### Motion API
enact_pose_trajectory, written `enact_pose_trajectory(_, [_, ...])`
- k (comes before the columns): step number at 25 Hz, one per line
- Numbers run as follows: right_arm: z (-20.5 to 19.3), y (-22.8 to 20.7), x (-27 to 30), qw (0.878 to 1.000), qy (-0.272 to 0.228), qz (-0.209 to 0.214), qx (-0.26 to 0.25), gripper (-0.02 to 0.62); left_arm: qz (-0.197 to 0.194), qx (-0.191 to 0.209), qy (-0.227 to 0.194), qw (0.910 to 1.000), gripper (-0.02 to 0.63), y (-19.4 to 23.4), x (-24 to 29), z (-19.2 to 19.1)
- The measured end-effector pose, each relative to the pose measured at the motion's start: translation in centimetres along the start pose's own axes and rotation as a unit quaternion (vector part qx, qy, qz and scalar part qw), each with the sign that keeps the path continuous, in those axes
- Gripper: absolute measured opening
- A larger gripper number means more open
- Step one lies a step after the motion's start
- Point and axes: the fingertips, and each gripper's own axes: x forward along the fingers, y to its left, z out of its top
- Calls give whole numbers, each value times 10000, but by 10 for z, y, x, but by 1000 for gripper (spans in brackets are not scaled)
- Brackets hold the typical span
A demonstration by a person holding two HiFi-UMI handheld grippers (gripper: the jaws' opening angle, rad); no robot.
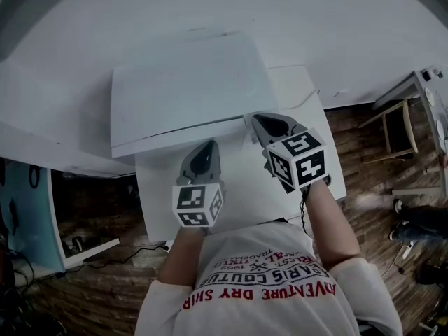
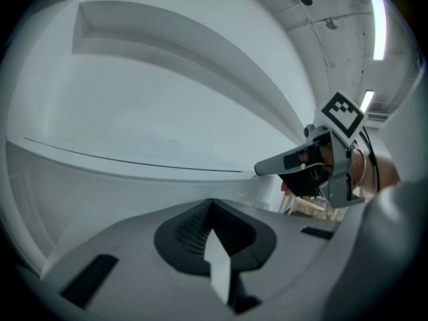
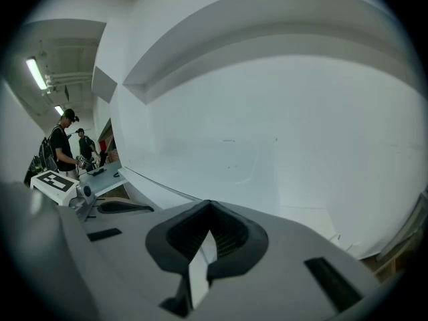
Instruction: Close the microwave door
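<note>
Microwave door (image 1: 175, 137): the white front strip of the microwave (image 1: 185, 86), facing the person at the near edge of the box. It appears to lie flush or nearly flush with the body; whether it is latched cannot be told.

Hazards, as judged from this moment: a push with smooth, closed tips may skid sideways on the glossy panel. A push near the hinge side, which cannot be identified here, may leave the door unlatched. A hard shove may slide the whole box toward the far wall, since nothing braces it.

Counter (image 1: 245, 187): a white slab over a wooden floor (image 1: 378, 187). It carries the microwave on its far left part.

Microwave: a plain white box with a flat, bare top, with no handle or controls that can be made out. In the left gripper view its pale face fills the field just beyond the tips, crossed by one thin dark seam.

Right gripper (image 1: 260, 122): near the microwave's right front corner, and contact cannot be confirmed. Its fingers are pressed together with nothing between them.

Left gripper (image 1: 203, 149): just beside the door's near face, left of the right gripper. Its fingers are likewise together and empty.
</note>
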Motion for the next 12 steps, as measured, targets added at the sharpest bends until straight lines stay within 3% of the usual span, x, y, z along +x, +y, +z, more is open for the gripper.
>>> enact_pose_trajectory(8, [1,-2,3,9999,23,92,131,6,-115,53,76,9999,-3,2,15,-1])
enact_pose_trajectory(12, [1,-1,2,9999,-61,35,75,6,-82,472,140,9988,-3,-2,17,-2])
